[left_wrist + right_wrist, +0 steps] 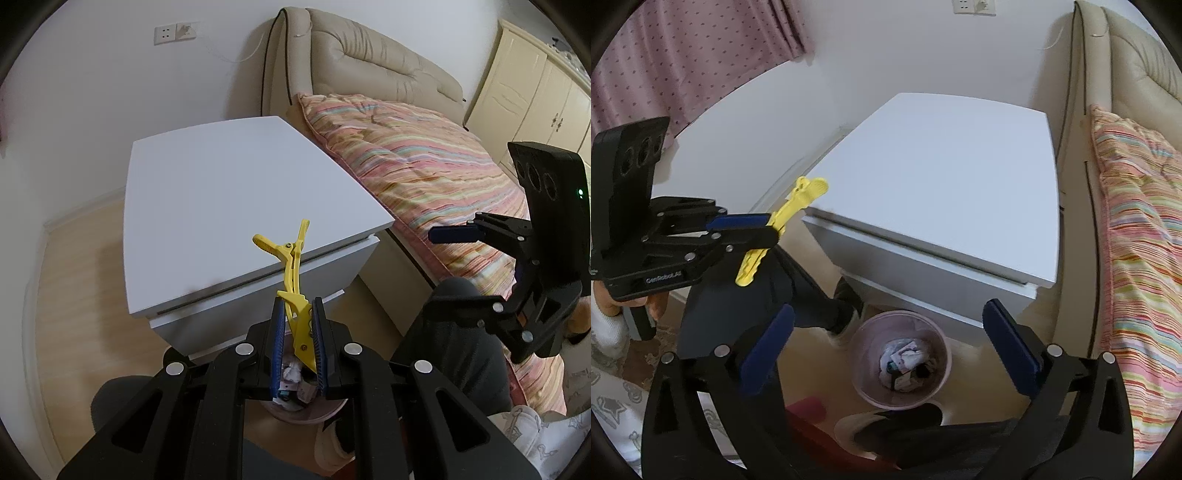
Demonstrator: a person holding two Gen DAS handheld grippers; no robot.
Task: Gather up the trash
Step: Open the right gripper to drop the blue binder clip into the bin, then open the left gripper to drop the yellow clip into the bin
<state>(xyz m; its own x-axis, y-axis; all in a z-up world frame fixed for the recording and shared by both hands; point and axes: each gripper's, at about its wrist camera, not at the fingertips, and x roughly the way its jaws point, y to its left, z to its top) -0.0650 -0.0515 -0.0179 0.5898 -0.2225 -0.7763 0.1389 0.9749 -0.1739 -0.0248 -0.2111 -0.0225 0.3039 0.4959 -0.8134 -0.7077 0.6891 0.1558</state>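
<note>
My left gripper [298, 325] is shut on a yellow hair clip [291, 280] and holds it in the air in front of the white nightstand [229, 192]. The clip also shows in the right wrist view [783, 229], held in the left gripper [757, 229] at the left. A pink trash bin [864, 369] with crumpled paper inside stands on the floor below the nightstand [942, 184]; its rim shows under the left gripper [295, 417]. My right gripper [894, 354] is open and empty above the bin, and shows at the right in the left wrist view [454, 234].
A bed with a striped quilt [424, 177] and beige headboard [369, 59] stands right of the nightstand. The person's dark-trousered legs [454, 339] and shoes [894, 424] are near the bin. A pink curtain [683, 55] hangs at the left; cream wardrobe [535, 99] far right.
</note>
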